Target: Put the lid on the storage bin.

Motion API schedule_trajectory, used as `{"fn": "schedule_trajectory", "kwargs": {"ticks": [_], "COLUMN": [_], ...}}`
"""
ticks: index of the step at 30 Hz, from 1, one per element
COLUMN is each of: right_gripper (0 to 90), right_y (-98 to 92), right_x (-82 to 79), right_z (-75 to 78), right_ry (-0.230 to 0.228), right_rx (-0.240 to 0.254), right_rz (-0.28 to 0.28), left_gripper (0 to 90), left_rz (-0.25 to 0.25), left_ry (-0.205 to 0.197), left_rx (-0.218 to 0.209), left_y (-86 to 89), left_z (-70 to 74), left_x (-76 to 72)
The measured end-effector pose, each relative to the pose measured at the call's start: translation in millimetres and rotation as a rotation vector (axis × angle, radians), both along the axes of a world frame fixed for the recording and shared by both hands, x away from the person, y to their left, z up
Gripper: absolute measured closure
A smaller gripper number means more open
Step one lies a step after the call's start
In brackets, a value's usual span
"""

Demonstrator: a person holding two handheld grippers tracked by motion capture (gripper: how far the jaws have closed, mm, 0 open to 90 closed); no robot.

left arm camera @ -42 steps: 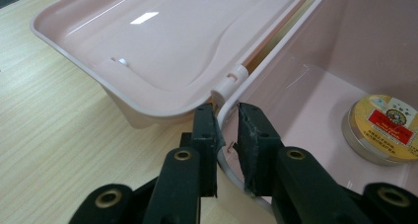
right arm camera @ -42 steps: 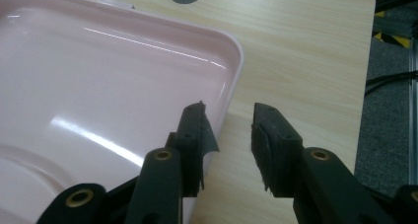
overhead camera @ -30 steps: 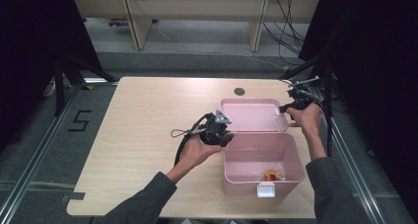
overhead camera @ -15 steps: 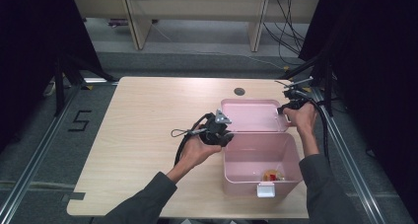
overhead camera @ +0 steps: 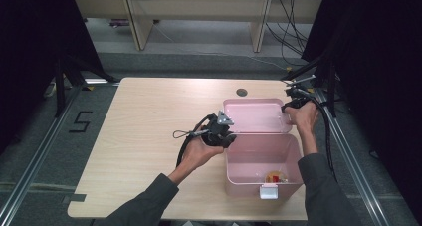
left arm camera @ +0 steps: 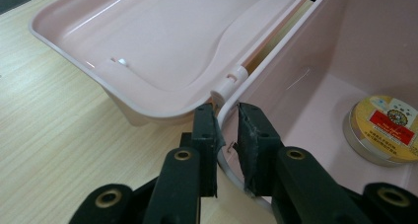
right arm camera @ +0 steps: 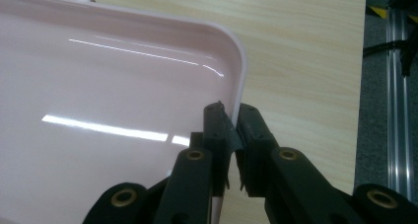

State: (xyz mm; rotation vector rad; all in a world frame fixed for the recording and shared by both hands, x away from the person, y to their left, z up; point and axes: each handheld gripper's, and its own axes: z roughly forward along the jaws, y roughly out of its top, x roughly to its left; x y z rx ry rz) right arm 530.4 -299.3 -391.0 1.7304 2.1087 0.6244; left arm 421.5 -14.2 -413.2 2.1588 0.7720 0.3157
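while the lid lies flung open: pink box (overhead camera: 261, 159) sits on the table (overhead camera: 144, 121), right of centre.
left gripper (left arm camera: 226, 135): clamped on box rim at hinge corner.
right gripper (right arm camera: 231, 130): jaws just closing on lid (right arm camera: 98, 86) edge.
handling: likely light, thin, slick plastic; grip rims.

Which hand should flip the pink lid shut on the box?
Probably the right. The right gripper already pinches the lid rim, jaws just closing on it. The left gripper clamps the box wall, steadying it.

Black "5" (overhead camera: 81, 121) marked on the floor left of the table (overhead camera: 149, 136), tin (left arm camera: 384, 128) label unreadable
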Motion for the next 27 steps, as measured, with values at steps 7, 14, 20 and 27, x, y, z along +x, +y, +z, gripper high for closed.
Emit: {"fn": "schedule_trajectory", "kwargs": {"ticks": [7, 14, 20, 27], "right_gripper": [85.0, 86.2, 86.7, 86.9], "right_y": [-7.0, -11.8, -14.1, -20.0], "right_x": [-8.9, -19.6, -33.6, -51.4], "right_z": [10.6, 26.9, 41.1, 53.4], "right_ry": [-0.066, -0.156, -0.220, -0.305], "right_rx": [-0.018, 0.032, 0.080, 0.089], "right_rz": [0.044, 0.039, 0.046, 0.079], "left_gripper": [77.7, 77.7, 77.7, 77.6], "left_rz": [-0.002, 0.006, 0.009, 0.014], "left_ry": [-0.001, -0.002, -0.005, -0.014], "left_rx": [-0.003, -0.004, -0.005, -0.009], "left_y": [-2.1, -3.5, -3.2, -3.9], "left_z": [0.0, -0.2, -0.4, -1.1], "left_x": [-1.5, -1.9, -2.2, -3.5]}}
